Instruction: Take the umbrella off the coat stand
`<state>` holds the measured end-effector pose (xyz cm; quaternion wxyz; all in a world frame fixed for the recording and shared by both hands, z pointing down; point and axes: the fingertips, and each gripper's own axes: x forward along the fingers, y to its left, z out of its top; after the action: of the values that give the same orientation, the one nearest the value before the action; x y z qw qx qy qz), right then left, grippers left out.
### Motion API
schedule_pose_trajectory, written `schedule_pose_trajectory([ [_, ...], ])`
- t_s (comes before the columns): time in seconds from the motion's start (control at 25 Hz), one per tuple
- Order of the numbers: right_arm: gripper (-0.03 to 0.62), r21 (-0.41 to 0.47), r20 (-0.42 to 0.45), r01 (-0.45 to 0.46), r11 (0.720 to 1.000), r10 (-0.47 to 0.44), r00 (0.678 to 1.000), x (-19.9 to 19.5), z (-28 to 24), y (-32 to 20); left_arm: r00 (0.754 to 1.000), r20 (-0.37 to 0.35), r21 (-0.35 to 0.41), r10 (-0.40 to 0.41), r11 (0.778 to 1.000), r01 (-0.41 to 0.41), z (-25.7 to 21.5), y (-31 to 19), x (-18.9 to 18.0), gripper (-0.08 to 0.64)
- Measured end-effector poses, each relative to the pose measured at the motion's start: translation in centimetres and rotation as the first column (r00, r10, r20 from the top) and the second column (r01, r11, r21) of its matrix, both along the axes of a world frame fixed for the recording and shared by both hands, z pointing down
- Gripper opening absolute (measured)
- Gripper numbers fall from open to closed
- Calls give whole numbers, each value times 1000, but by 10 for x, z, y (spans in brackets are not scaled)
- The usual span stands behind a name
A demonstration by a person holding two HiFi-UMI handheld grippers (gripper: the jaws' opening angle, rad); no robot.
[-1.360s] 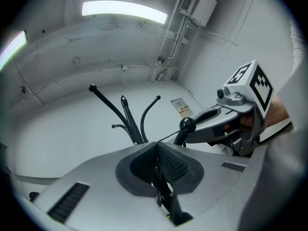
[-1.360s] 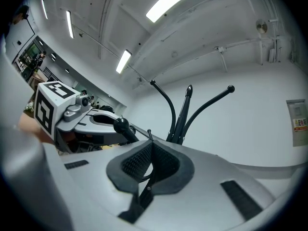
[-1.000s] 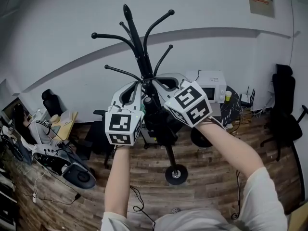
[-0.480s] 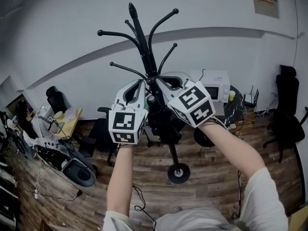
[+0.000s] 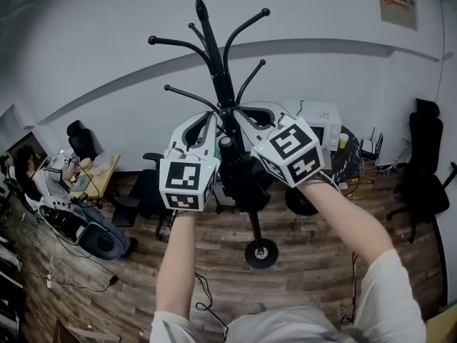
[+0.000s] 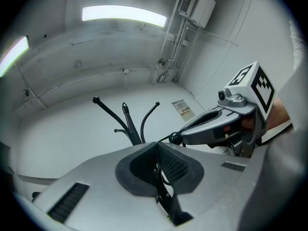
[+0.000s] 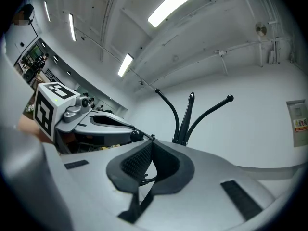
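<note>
Between our two tongs, just below their tips, the black folded umbrella (image 5: pixel 243 181) hangs against the pole of the coat stand (image 5: pixel 213 56). Its long axis runs nearly upright along the pole, leaning slightly. Above the tips the stand's hooks fan outward, and close behind it rises the white wall (image 5: pixel 86 48). Beneath the tongs the wooden floor (image 5: pixel 214 263) lies open around the round base (image 5: pixel 260 252). Well left of the left tongs (image 6: pixel 156 145) sits a cluttered desk (image 5: pixel 96 181). Right of the right tongs (image 7: pixel 152 142) stand a microwave (image 5: pixel 321 116) and an office chair (image 5: pixel 421 163). Both tongs are pressed together, pad against pad. We see the umbrella only from the head view. Each gripper view shows the hooks, the other tongs alongside and the ceiling lights (image 6: pixel 122 14).
</note>
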<state>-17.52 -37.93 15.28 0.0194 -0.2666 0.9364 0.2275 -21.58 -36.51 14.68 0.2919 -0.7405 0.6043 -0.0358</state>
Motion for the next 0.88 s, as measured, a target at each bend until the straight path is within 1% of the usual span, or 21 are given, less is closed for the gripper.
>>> schedule_pose_trajectory([
  [0.32,11,12,10,4,1000,-4,1000,11,1,14,1000,15,6,-1,1000,0,0,14,11,23],
  [0.68,9,-7,12,18,1000,-18,1000,18,6,29,1000,24,-13,-4,1000,4,7,30,18,23],
  [0.88,9,-23,5,30,999,-30,1000,25,21,37,1000,19,-32,-8,999,8,22,40,27,23],
])
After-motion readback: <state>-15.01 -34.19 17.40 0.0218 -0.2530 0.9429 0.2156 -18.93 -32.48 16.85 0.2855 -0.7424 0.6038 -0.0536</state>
